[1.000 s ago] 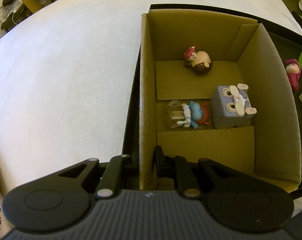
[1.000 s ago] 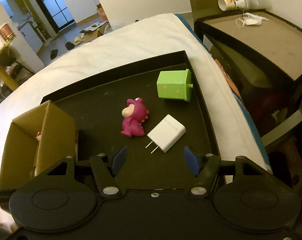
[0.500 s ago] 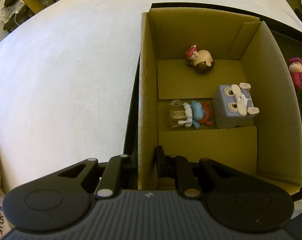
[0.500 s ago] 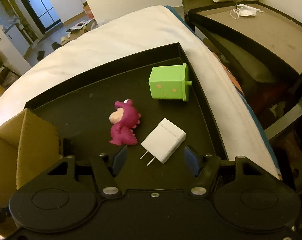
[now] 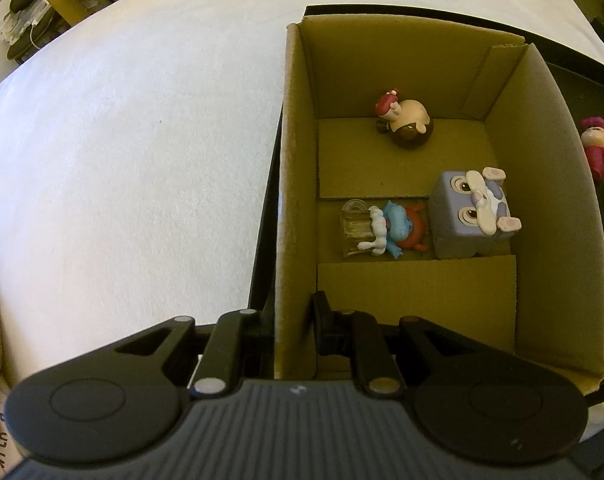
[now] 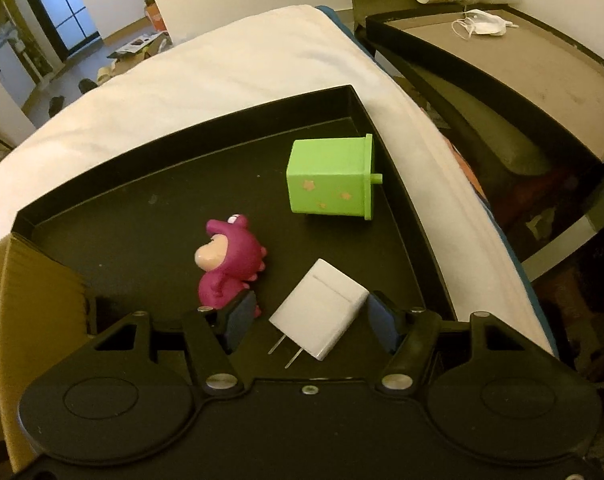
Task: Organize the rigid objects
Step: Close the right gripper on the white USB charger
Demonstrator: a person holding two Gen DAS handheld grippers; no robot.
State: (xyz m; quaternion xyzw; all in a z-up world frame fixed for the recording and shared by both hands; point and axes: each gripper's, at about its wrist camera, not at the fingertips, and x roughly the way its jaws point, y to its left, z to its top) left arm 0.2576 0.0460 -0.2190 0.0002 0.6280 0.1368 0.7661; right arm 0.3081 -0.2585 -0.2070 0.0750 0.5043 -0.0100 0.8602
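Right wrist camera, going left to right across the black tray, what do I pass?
cardboard box → magenta dinosaur figure → white charger plug → green cube box

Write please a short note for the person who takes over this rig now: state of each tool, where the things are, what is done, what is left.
Left tool: shut on the near wall of the cardboard box, one finger inside, one outside.
Right tool: open, around the white charger, pads not pressing on it.
Done: three toys lie in the box: brown figure, blue figure, lilac cube.
Left, on the black tray: charger, magenta figure just beside the right tool, green cube farther off.
Probable next step: close on the charger and carry it to the box.
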